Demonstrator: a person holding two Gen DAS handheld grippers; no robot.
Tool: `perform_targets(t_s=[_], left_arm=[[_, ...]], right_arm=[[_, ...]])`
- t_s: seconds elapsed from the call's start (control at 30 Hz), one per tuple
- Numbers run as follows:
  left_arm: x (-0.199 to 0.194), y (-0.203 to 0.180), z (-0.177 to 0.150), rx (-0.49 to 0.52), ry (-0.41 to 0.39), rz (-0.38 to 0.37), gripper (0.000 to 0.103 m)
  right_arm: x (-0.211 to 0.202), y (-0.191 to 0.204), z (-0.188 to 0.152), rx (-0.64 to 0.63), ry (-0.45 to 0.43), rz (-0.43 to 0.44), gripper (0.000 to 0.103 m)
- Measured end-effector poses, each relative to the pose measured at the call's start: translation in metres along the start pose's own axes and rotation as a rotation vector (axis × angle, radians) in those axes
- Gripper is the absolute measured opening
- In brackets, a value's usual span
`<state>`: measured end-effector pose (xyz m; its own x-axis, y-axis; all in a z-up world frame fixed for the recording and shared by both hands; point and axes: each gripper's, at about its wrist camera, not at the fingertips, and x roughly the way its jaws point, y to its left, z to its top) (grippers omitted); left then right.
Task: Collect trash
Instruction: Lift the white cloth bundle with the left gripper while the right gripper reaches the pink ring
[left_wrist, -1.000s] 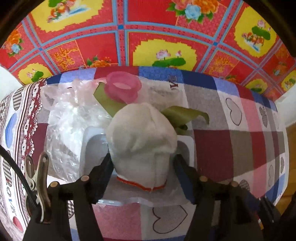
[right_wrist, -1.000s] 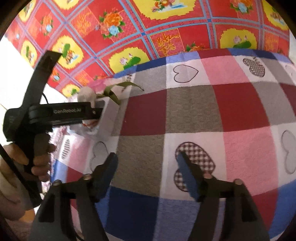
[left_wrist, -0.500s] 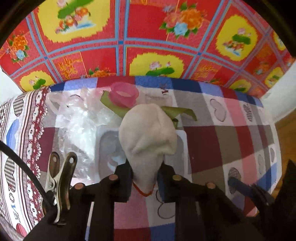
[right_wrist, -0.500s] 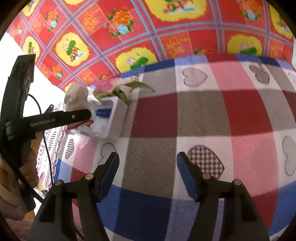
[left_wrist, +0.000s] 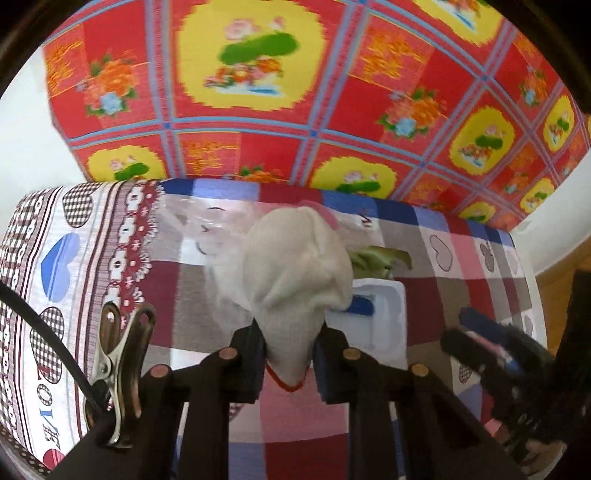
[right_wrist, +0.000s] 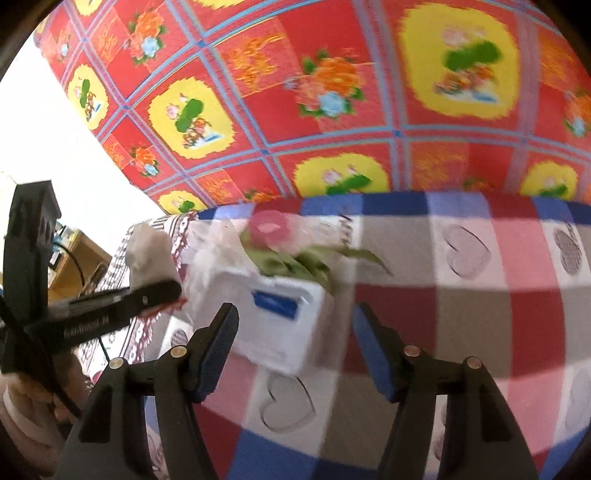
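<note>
Both grippers were black plastic — the left gripper (left_wrist: 288, 363) and the right gripper (right_wrist: 293, 349) each had two angular fingers (right_wrist: 218, 341) faced with blue pads and pinned by round copper-coloured rivets. A metal spring clip (left_wrist: 118, 363) pinched a black cable (left_wrist: 44, 339) on the left one's frame — white lettering ran along its side.

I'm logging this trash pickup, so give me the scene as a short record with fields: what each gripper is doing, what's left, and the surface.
left gripper: shut on white sock, held above the table
right gripper: open, nothing between its jaws
remaining: white foam box, green leaves, pink ring, clear plastic wrap
surface: checked heart tablecloth
</note>
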<state>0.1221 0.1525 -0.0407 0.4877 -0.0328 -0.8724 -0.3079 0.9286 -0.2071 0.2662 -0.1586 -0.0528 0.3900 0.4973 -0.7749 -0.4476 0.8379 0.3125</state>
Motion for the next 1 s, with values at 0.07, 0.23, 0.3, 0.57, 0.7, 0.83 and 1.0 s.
perform_targets(t_s=[0.07, 0.23, 0.3, 0.57, 0.7, 0.83, 1.0], left_arm=[[0.0, 0.01, 0.001, -0.017, 0.0, -0.004, 0.022], [0.001, 0.034, 0.002, -0.04, -0.007, -0.002, 0.022], [0.002, 0.042, 0.003, -0.043, -0.009, -0.002, 0.022], [0.009, 0.064, 0.004, -0.054, 0.003, -0.035, 0.022], [0.014, 0.07, 0.004, -0.048, 0.011, -0.05, 0.022], [0.018, 0.074, 0.004, -0.049, 0.018, -0.065, 0.022], [0.022, 0.078, 0.005, -0.049, 0.024, -0.08, 0.022]], right_arm=[[0.013, 0.007, 0.008, -0.008, 0.009, 0.002, 0.067], [0.043, 0.018, 0.027, -0.001, 0.024, -0.007, 0.066], [0.056, 0.019, 0.036, 0.015, 0.031, -0.007, 0.066], [0.1, 0.011, 0.058, 0.107, 0.075, -0.044, 0.066], [0.111, 0.018, 0.064, 0.091, 0.072, -0.062, 0.066], [0.119, 0.026, 0.066, 0.051, 0.065, -0.099, 0.066], [0.123, 0.026, 0.066, 0.049, 0.072, -0.124, 0.044]])
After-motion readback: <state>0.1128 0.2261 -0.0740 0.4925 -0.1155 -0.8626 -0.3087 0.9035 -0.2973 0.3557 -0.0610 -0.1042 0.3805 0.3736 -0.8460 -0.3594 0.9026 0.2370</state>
